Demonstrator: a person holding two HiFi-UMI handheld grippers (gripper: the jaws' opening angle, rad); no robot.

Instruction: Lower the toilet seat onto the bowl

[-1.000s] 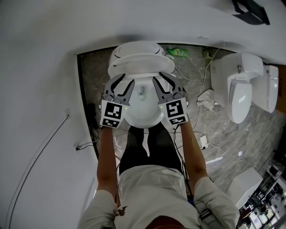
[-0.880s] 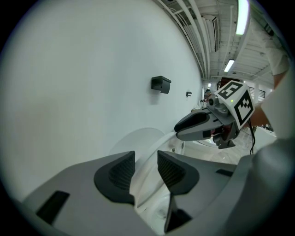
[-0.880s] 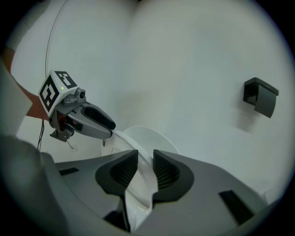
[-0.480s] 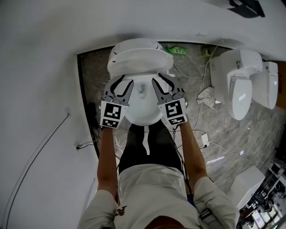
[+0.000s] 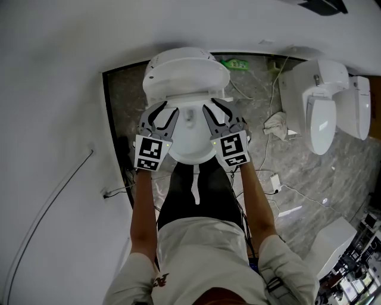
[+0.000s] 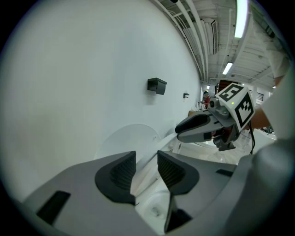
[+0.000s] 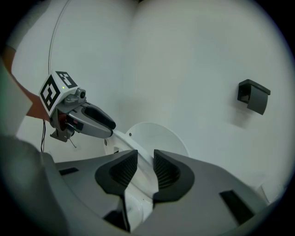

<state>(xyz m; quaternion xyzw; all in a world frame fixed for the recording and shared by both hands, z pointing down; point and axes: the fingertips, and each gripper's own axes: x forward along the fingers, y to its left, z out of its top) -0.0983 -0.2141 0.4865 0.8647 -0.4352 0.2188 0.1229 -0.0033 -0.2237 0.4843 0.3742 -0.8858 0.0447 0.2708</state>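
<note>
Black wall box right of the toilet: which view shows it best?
Right gripper view: the black wall box sits whole and unobstructed against the white wall. Left gripper view shows the box whole too, but smaller. Head view cuts the box off at the top edge.

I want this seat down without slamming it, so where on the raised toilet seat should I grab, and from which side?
Probably its top edge, the free end. The toilet seat stands tilted back behind the bowl, so that thin edge is the part nearest you and gives the most leverage. Come from the front, over the bowl, jaws astride the edge, then tip it forward.
</note>
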